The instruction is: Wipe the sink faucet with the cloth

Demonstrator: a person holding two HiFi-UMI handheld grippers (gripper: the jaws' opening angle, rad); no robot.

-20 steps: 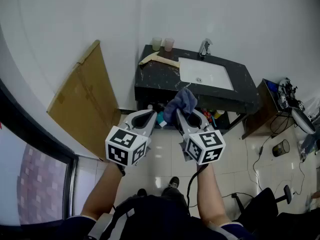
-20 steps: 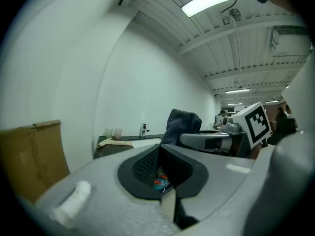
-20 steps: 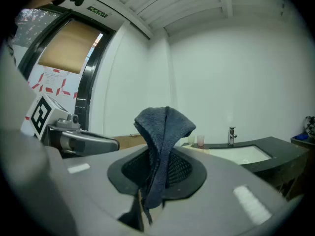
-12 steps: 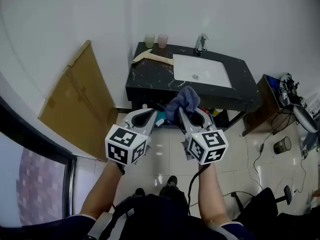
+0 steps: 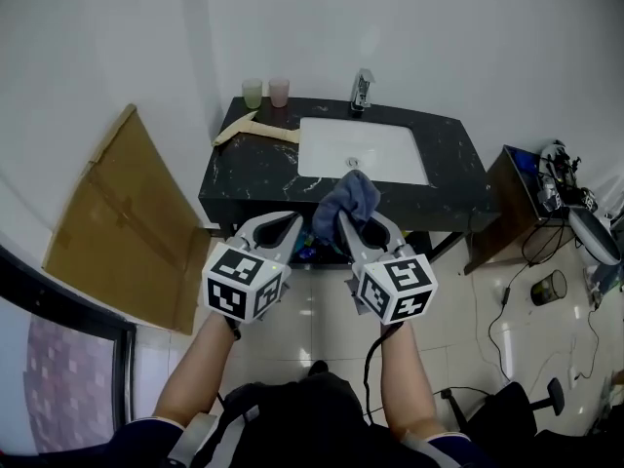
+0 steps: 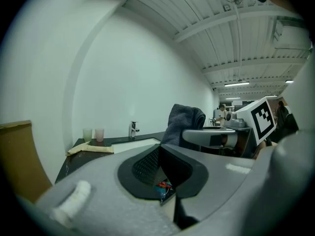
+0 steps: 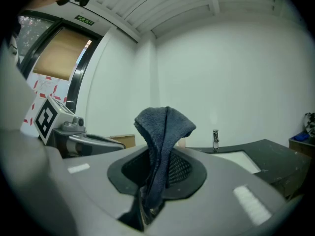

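You hold both grippers side by side in front of you, above the pale tiled floor (image 5: 317, 328), and they are short of the black marble tabletop (image 5: 255, 178). The fingers of your left gripper (image 5: 283, 224) are pressed together. The fingers of your right gripper (image 5: 365, 230) pinch the dark blue cloth (image 5: 348, 195). It stands up from them in a loose fold, and its lower end hangs down between them.

The cloth is well apart from the faucet (image 5: 362, 90). This faucet stands upright at the back edge of the white sink (image 5: 327, 152), close to the white wall.

At the back left corner of the tabletop two cups stand next to each other, a greenish cup (image 5: 253, 93) and a pink cup (image 5: 279, 91). In front of them lies a bent beige thing (image 5: 244, 125); what it is, you cannot tell.

On the left a big sheet of cardboard (image 5: 117, 227) leans on the wall. On the right of the tabletop stands a low dark cabinet (image 5: 502, 191), with cables (image 5: 561, 178) on top. Near it a small round container (image 5: 549, 287) stands on the floor.
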